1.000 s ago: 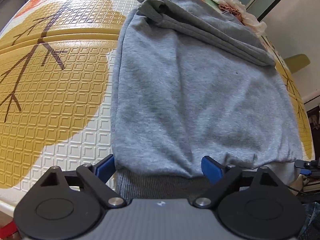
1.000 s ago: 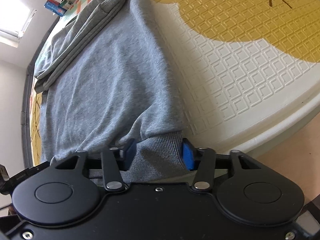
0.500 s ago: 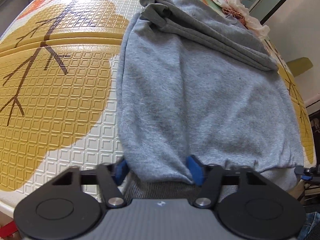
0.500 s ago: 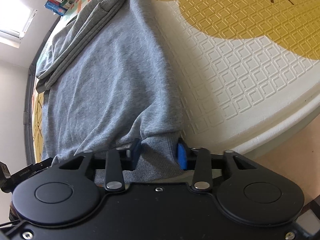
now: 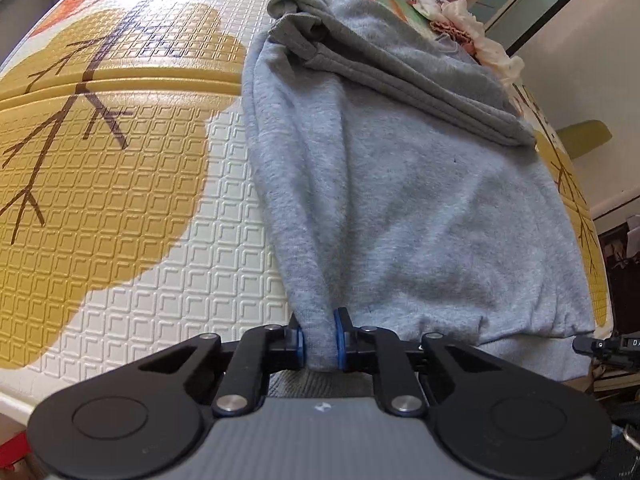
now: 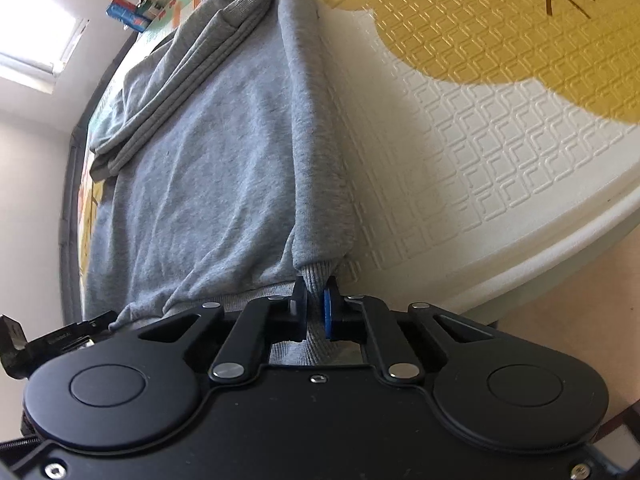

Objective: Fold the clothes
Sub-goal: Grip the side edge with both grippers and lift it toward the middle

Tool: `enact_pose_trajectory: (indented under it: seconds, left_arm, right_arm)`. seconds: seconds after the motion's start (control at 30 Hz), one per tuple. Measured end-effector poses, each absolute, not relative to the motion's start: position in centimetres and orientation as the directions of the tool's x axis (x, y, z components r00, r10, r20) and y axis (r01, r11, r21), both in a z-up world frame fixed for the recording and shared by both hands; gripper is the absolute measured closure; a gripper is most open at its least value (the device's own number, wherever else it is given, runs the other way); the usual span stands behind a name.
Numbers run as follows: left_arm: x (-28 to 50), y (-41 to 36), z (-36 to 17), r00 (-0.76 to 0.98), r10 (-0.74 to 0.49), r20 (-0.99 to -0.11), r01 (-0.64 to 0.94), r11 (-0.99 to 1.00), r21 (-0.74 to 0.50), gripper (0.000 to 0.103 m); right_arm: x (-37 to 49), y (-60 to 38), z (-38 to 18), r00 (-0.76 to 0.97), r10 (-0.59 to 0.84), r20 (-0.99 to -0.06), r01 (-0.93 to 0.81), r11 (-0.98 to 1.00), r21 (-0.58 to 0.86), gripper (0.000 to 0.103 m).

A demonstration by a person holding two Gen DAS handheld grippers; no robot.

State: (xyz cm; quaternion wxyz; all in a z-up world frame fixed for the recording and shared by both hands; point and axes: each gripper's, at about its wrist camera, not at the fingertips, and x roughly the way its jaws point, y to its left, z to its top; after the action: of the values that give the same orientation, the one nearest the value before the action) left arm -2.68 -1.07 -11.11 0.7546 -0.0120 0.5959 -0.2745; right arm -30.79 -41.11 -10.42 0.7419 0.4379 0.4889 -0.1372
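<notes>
A grey sweatshirt (image 5: 400, 200) lies lengthwise on the patterned play mat (image 5: 120, 200), its sleeves folded across the far end. My left gripper (image 5: 320, 338) is shut on the near left corner of the hem, and the cloth bunches between the blue pads. In the right wrist view the same sweatshirt (image 6: 216, 160) stretches away from me, and my right gripper (image 6: 315, 312) is shut on the ribbed hem at its near right corner. The other gripper's tip (image 5: 600, 346) shows at the right edge of the left wrist view.
The mat (image 6: 500, 120) is cream and yellow with brown branch prints, and its near edge drops off close to both grippers. A heap of pale frilly cloth (image 5: 464, 20) and small boxes lie beyond the sweatshirt's far end. A wall and door stand to the right.
Both grippers have shut from open onto the sweatshirt's hem corners. The cloth has gathered into pleats running toward each pinch.
</notes>
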Motion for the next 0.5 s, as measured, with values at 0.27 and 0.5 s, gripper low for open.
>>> enact_pose_trajectory:
  seconds: [0.27, 0.5]
  left_arm:
    - [-4.3, -0.3, -11.8, 0.06, -0.405, -0.913, 0.393, 0.85, -0.351, 0.087]
    - [-5.3, -0.4, -11.4, 0.001, -0.378, -0.926, 0.438, 0.833, -0.339, 0.087]
  right_arm:
    - [-31.4, -41.3, -10.2, 0.377, 0.262, -0.888, 0.647, 0.612, 0.455, 0.098]
    - [-31.6, -42.3, -9.9, 0.319, 0.301, -0.899, 0.659, 0.612, 0.438, 0.098]
